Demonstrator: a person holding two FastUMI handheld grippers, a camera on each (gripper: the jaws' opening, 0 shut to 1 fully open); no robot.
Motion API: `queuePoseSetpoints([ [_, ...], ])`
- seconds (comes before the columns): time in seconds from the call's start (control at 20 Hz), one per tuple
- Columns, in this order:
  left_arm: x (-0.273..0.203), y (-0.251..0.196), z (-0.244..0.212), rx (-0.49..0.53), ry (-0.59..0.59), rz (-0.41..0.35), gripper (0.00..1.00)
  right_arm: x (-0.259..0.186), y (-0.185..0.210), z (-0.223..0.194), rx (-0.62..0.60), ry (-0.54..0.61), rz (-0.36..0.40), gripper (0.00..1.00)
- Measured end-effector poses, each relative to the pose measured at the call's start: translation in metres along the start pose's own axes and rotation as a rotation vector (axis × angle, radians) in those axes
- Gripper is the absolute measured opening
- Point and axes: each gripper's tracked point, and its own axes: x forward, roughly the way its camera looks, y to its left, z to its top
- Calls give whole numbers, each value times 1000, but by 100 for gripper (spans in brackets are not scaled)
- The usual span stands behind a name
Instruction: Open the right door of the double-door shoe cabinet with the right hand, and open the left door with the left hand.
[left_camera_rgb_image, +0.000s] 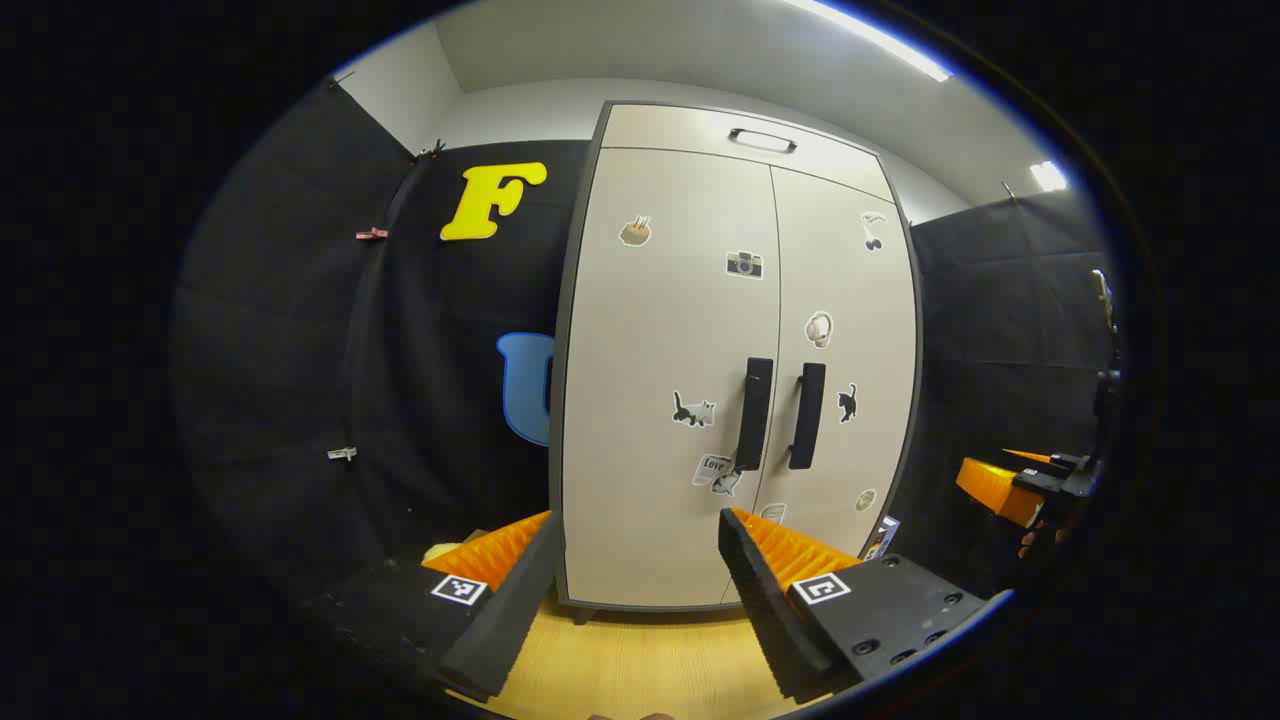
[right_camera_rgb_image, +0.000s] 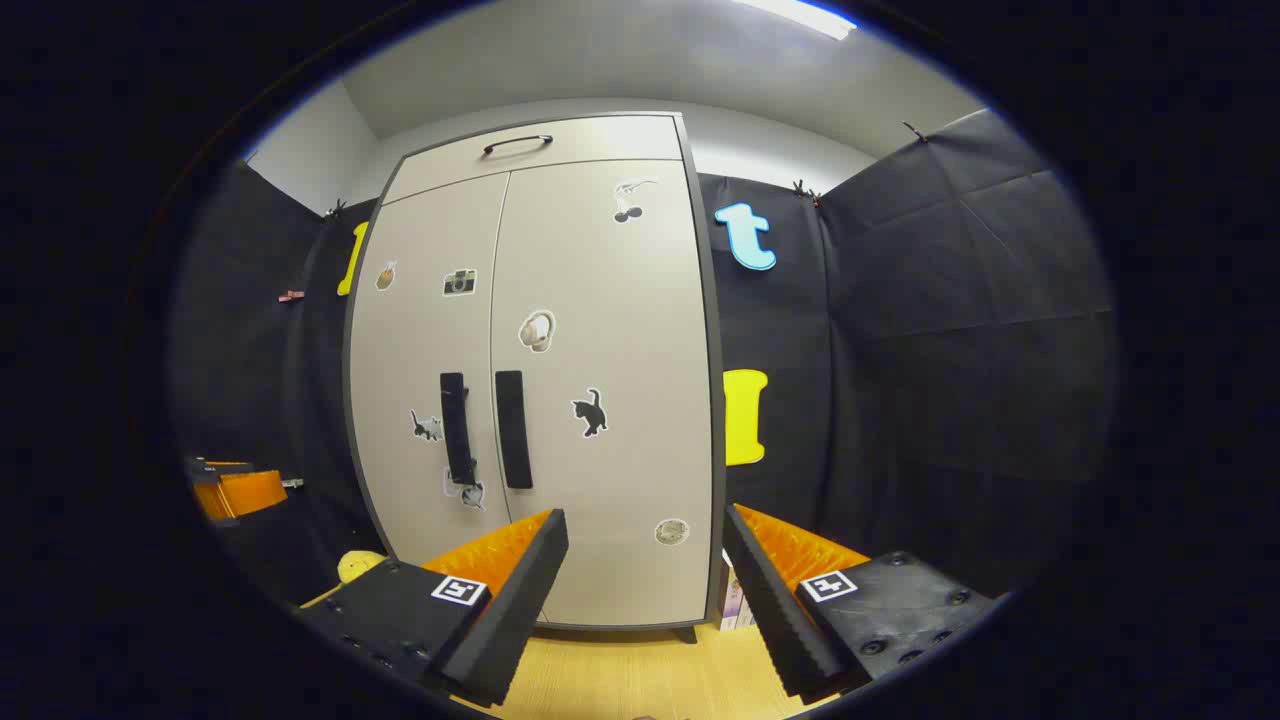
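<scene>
Writing that I can read is little: one sticker (left_camera_rgb_image: 712, 466) low on the left door (left_camera_rgb_image: 665, 380) carries the word "Love", and the other stickers are only pictures. On that door I count five stickers in the left gripper view: a cup-like one, a camera, a cat, the "Love" one and a small one just under it. On the right door (right_camera_rgb_image: 600, 380) I count four in the right gripper view: cherries, headphones, a black cat and a round one near the bottom; what is printed on the round one is too small to tell.

The shoe cabinet (right_camera_rgb_image: 700, 300) stands on the wooden floor (right_camera_rgb_image: 620, 680) in front of me, against the black cloth. Both doors are closed. It has two black vertical handles, the left handle (left_camera_rgb_image: 753, 414) and the right handle (right_camera_rgb_image: 513, 429), just beside each other at the middle seam, and one more handle (left_camera_rgb_image: 762, 140) on the top panel.

My left gripper (left_camera_rgb_image: 640, 585) is released, its two fingers wide apart and holding nothing, well apart from the cabinet. My right gripper (right_camera_rgb_image: 645, 590) is released too, also holding nothing. Each gripper has two square black-and-white markers, one on each side.
</scene>
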Motion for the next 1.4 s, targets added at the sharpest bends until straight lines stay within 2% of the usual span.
queuePoseSetpoints([
  [0.9, -1, 4, -14, 25, 33, 24, 95, 9, 16, 1, 2, 18, 53, 98],
  [1.4, -3, 10, -23, 23, 51, 29, 95, 44, 55, 42, 15, -21, 122, 98],
])
